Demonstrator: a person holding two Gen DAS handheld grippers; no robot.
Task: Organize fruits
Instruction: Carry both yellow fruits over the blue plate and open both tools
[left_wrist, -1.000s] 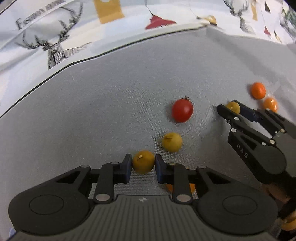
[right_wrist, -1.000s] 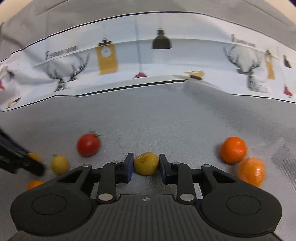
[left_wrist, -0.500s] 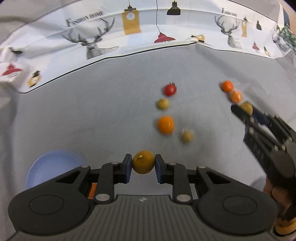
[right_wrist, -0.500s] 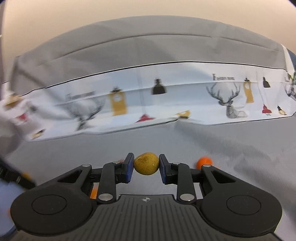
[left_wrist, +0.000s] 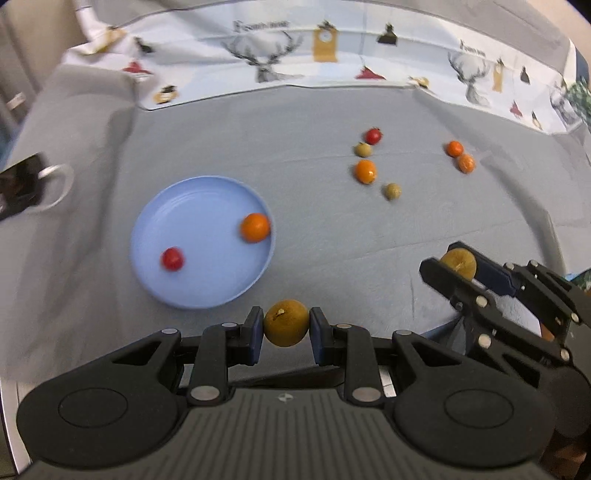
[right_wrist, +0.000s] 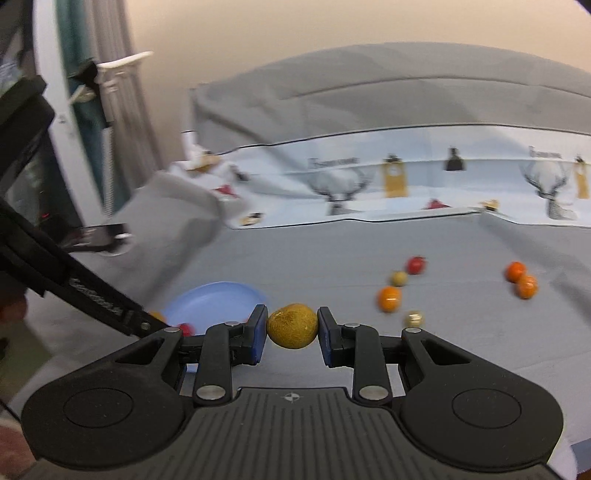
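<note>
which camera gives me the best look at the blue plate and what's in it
The left wrist view: the whole blue plate shows from above, holding an orange fruit and a red tomato. In the right wrist view, only its far rim shows, low and partly hidden behind both claws.

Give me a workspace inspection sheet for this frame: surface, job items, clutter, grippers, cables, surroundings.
Surface: grey cloth, wrinkled; printed deer cloth behind it.
Job's things: blue plate holds a red tomato and an orange fruit; six fruits loose on the cloth, among them an orange pair.
Clutter: dark mug, far left.
Grippers: left gripper shut on a yellow fruit; right gripper shut on a second yellow fruit.
Cables: nothing seen.
Surroundings: beige wall.
</note>
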